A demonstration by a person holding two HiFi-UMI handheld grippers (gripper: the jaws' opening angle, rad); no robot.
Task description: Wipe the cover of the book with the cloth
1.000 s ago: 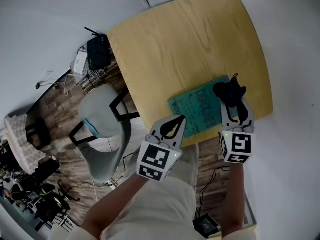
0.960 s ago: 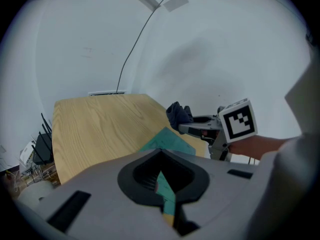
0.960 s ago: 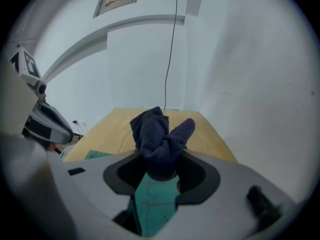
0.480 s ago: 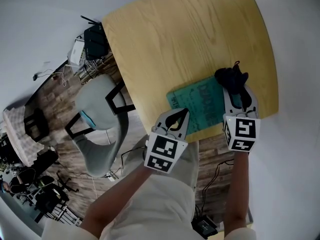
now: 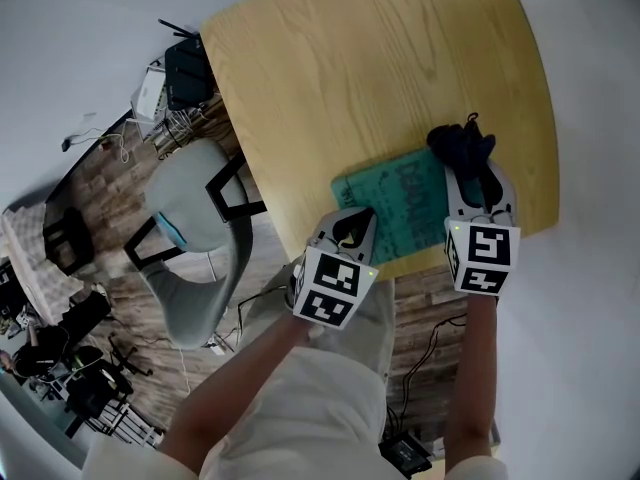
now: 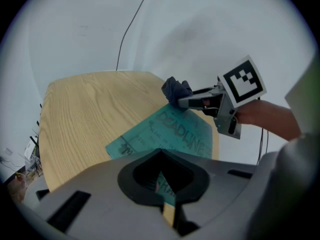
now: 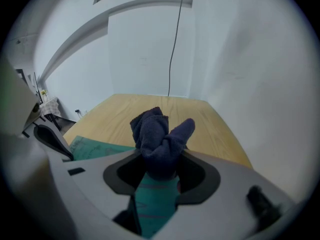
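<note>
Right gripper (image 5: 470, 180) jaws pinching dark cloth (image 5: 461, 146) over teal book (image 5: 400, 203) corner; left gripper (image 5: 352, 232) jaws pressed together. Next, likely: dragging cloth across cover.

grey left gripper (image 5: 355, 218), right gripper (image 5: 478, 173), black-white marker cubes (image 5: 335, 288); cream clothing (image 5: 300, 408).

It looked like a plain workroom or small office rather than a home: bare white walls (image 7: 150, 54) with a thin cable (image 7: 175, 39) hanging down one, and a pale wooden table (image 5: 380, 78) with a grey chair (image 5: 200, 258) drawn up to it. On the wood-plank floor (image 5: 130, 298) beside the table sat a black router (image 5: 188, 68) and a white box (image 5: 147, 96) among loose wires, and dark stands and gear (image 5: 85, 393) crowded a corner.
</note>
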